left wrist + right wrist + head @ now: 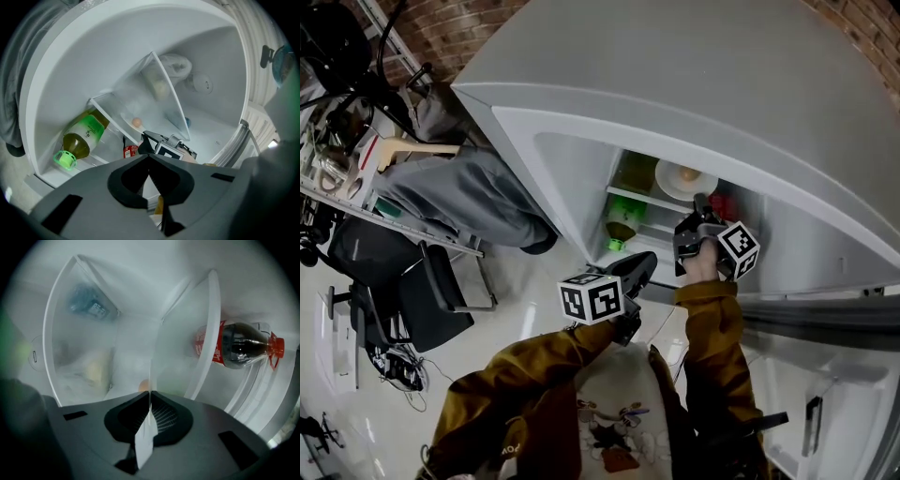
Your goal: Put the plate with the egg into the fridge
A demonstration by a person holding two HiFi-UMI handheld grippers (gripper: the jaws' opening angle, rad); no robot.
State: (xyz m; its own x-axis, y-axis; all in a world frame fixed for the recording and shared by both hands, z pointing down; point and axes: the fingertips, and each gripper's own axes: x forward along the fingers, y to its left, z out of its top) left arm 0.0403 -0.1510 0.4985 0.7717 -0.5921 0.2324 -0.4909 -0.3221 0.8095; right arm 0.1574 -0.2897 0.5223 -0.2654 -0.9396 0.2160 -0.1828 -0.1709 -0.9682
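Reaching into the fridge point(694, 84), right gripper point(150, 393) jaws clamp the plate point(667, 181); left gripper point(149, 157) jaws sit clenched, empty.

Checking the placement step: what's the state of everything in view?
Fridge: open.
Plate: inside fridge, rim gripped.
Egg: whole, on plate.
Right gripper: shut on plate.
Left gripper: shut, empty.
Green bottle: capped, on its side.
Cola bottle: capped.
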